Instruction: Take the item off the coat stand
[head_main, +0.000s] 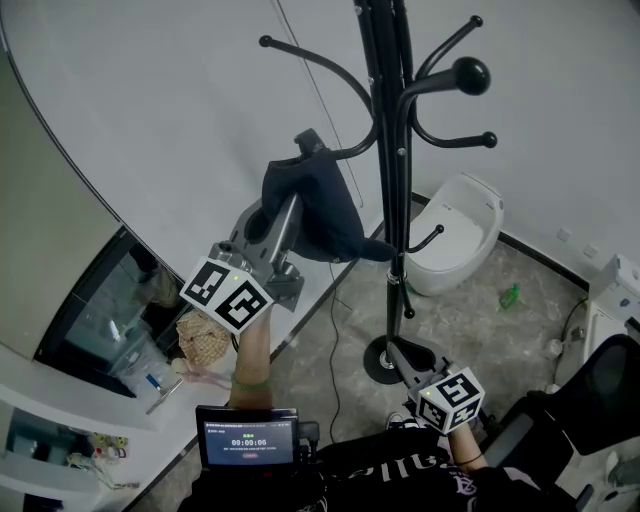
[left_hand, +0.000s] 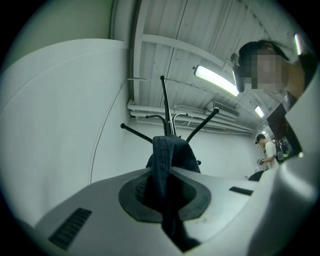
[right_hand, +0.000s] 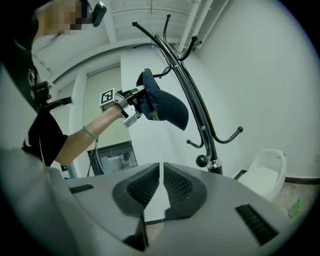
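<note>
The left gripper (left_hand: 162, 195) has its jaws together on a fold of the dark blue cap (left_hand: 169, 152), the cloth pinched between the two pads and trailing down past them. From the head view the left gripper (head_main: 290, 200) points up and away from the body, its marker cube (head_main: 226, 294) toward the camera, and the bare left forearm (head_main: 250, 355) with a green wristband (head_main: 250, 382) reaches steeply up behind it. The cap (head_main: 315, 215) hangs at the tip of a curved hook (head_main: 355, 150) on the left side of the black coat stand (head_main: 392, 150); whether it rests on that hook cannot be told. The right gripper view shows the same raised arm (right_hand: 90, 132) stretched out to the cap (right_hand: 165, 107) beside the stand's pole (right_hand: 192, 95).

The right gripper (right_hand: 161, 186) holds nothing, its pads drawn close with only a thin slit between them. It sits low near the person's waist (head_main: 402, 357), just beside the stand's round base (head_main: 382, 362), aimed toward the pole. A white toilet (head_main: 455, 235) stands behind the stand
</note>
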